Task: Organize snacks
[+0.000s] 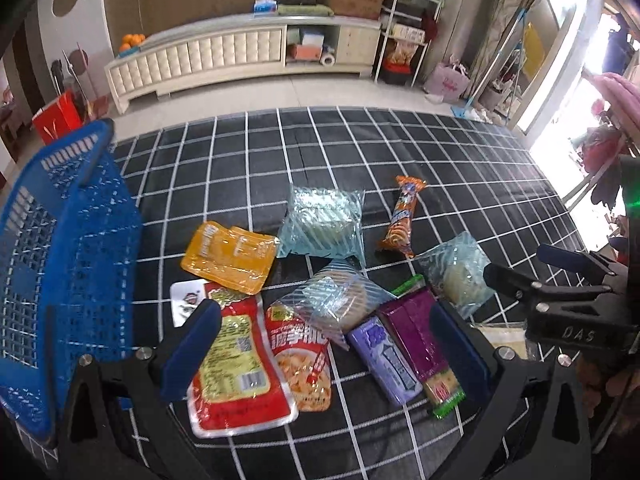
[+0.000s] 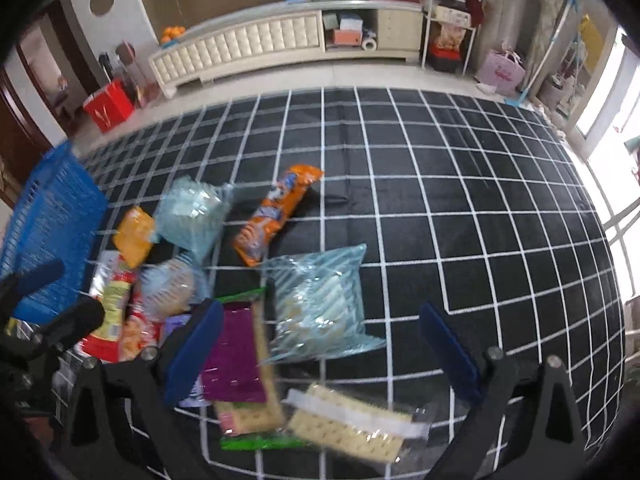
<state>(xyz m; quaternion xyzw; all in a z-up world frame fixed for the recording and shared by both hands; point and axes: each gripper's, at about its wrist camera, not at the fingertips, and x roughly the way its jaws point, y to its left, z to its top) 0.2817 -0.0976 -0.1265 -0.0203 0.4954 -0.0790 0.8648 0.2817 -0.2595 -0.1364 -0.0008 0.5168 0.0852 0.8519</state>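
Several snack packets lie on a black checked cloth (image 1: 400, 152). In the left wrist view my left gripper (image 1: 326, 344) is open above a red pouch (image 1: 236, 376), a red-and-white pouch (image 1: 300, 356), a striped clear bag (image 1: 336, 300), a lilac bar (image 1: 384, 356) and a purple cracker pack (image 1: 420, 336). A blue basket (image 1: 60, 248) stands at the left. My right gripper (image 2: 320, 352) is open over a clear striped bag (image 2: 320, 300), the purple cracker pack (image 2: 236, 356) and a clear cracker packet (image 2: 352, 424). It also shows at the right of the left wrist view (image 1: 560, 272).
A yellow pouch (image 1: 228, 256), another striped clear bag (image 1: 324, 220) and an orange bar (image 1: 400, 216) lie farther back. A third clear bag (image 1: 456, 272) lies right. A white TV cabinet (image 1: 240, 56) and a metal shelf (image 1: 404, 32) stand beyond the cloth.
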